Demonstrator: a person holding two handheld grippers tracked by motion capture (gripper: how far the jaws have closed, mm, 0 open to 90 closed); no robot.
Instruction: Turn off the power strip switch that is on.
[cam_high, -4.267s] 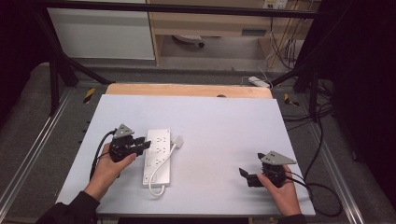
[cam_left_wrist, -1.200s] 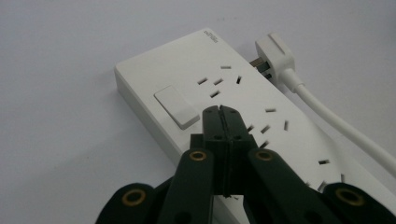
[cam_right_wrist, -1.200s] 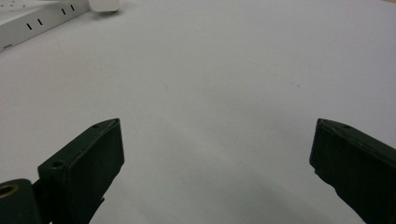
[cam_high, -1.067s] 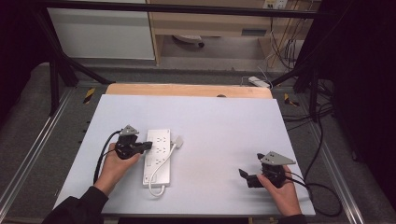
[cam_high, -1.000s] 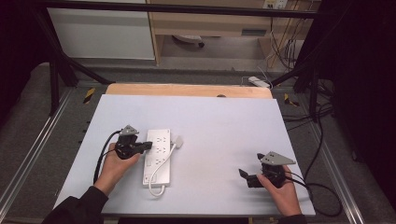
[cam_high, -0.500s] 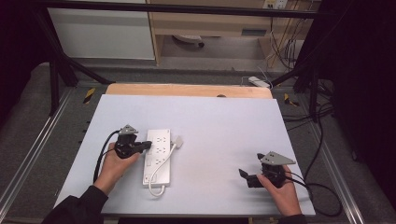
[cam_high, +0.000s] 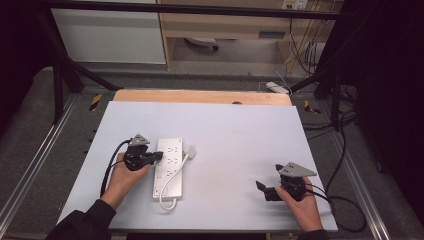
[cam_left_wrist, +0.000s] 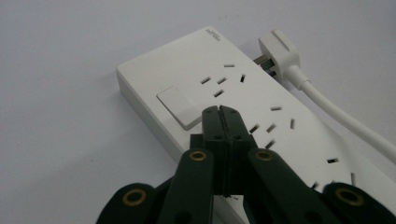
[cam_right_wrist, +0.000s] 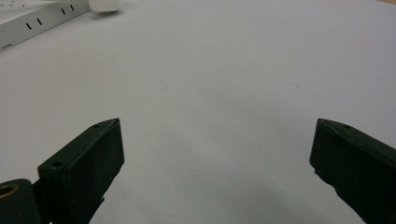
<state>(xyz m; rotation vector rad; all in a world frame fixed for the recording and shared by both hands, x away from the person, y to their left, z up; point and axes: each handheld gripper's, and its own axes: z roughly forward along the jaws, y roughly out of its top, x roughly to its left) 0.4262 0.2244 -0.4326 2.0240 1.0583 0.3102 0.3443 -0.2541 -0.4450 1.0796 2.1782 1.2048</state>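
Observation:
A white power strip (cam_high: 168, 165) lies lengthwise on the white table (cam_high: 235, 135), left of centre; its own cord loops from the near end up to a white plug (cam_high: 190, 150) lying beside its far end. In the left gripper view the strip (cam_left_wrist: 261, 116) shows a rocker switch (cam_left_wrist: 180, 106) and several sockets, with the plug (cam_left_wrist: 279, 50) beyond. My left gripper (cam_high: 156, 156) is shut, its tips (cam_left_wrist: 221, 112) just over the strip's left edge right beside the switch. My right gripper (cam_high: 261, 188) rests open near the front right, with bare table between its jaws (cam_right_wrist: 215, 149).
A wooden strip (cam_high: 200, 97) runs along the table's far edge. Metal rails flank the table, and black cables (cam_high: 345, 200) trail off the right side. A cabinet and shelving stand on the floor beyond.
The left gripper has crept a little rightward onto the strip's edge by the switch. The right gripper has stayed still.

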